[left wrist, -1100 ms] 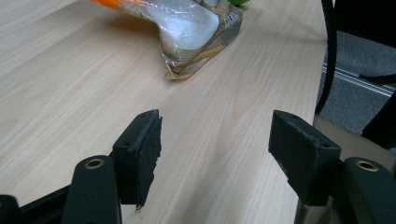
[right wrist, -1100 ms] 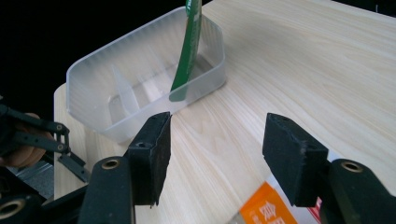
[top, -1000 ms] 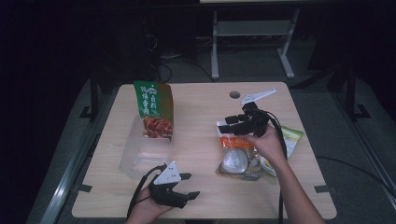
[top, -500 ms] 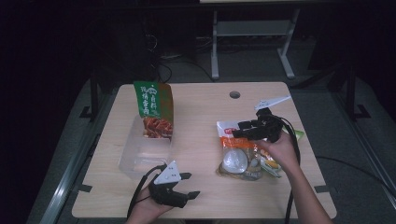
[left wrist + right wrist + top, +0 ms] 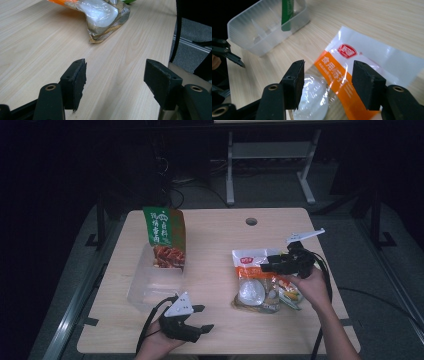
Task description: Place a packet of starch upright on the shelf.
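A clear pouch with an orange band and white lumps inside (image 5: 252, 280) lies right of the table's middle. My right gripper (image 5: 266, 262) hovers over its upper end, pointing left, open. In the right gripper view the jaws (image 5: 328, 66) straddle the orange band of the pouch (image 5: 367, 50) without pressing on it. My left gripper (image 5: 206, 317) rests near the front edge, open with nothing between its jaws. In the left gripper view it (image 5: 115, 75) points across bare wood toward the pouch (image 5: 102, 15).
A clear plastic bin (image 5: 142, 290) stands at the left with a green and red snack bag (image 5: 165, 237) upright in its far end; both appear in the right gripper view, bin (image 5: 262, 32), bag (image 5: 287, 12). A green packet (image 5: 292, 295) lies under my right hand.
My right gripper has moved right and toward the person, sinking a little over the pouch. The left gripper has stayed still.
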`<state>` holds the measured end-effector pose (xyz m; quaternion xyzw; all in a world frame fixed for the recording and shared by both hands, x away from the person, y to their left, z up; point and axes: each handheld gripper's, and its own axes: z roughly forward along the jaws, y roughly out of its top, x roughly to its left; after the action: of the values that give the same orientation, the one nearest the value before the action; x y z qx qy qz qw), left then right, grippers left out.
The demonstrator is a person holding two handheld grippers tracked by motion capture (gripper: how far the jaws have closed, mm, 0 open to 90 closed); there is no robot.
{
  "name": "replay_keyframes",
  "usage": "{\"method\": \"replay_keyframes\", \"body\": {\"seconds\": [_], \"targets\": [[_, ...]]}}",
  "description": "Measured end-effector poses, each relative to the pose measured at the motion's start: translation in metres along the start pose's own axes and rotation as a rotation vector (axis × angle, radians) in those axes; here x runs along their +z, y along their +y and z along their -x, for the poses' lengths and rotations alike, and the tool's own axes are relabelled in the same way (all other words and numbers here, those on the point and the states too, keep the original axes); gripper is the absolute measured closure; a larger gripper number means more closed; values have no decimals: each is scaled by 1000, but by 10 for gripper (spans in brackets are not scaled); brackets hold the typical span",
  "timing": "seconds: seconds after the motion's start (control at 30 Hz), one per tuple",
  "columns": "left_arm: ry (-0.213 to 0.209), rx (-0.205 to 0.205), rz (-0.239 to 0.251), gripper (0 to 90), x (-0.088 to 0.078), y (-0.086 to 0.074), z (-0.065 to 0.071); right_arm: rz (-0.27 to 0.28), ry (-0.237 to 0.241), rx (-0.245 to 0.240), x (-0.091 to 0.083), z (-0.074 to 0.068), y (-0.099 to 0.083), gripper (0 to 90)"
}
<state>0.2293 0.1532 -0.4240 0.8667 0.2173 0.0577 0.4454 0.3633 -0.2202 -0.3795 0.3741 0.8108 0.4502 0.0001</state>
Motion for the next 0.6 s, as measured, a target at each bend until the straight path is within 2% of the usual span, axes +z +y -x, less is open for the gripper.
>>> {"method": "replay_keyframes", "body": {"seconds": [0.37, 0.47, 0.6], "targets": [[2, 5, -1, 339, 1, 0, 1, -21, -57, 45, -14, 15, -22, 417], [2, 6, -2, 339, 1, 0, 1, -25, -81, 64, -15, 20, -28, 410], [-5, 4, 2, 339, 2, 1, 3, -39, -88, 87, -11, 27, -35, 410]]}}
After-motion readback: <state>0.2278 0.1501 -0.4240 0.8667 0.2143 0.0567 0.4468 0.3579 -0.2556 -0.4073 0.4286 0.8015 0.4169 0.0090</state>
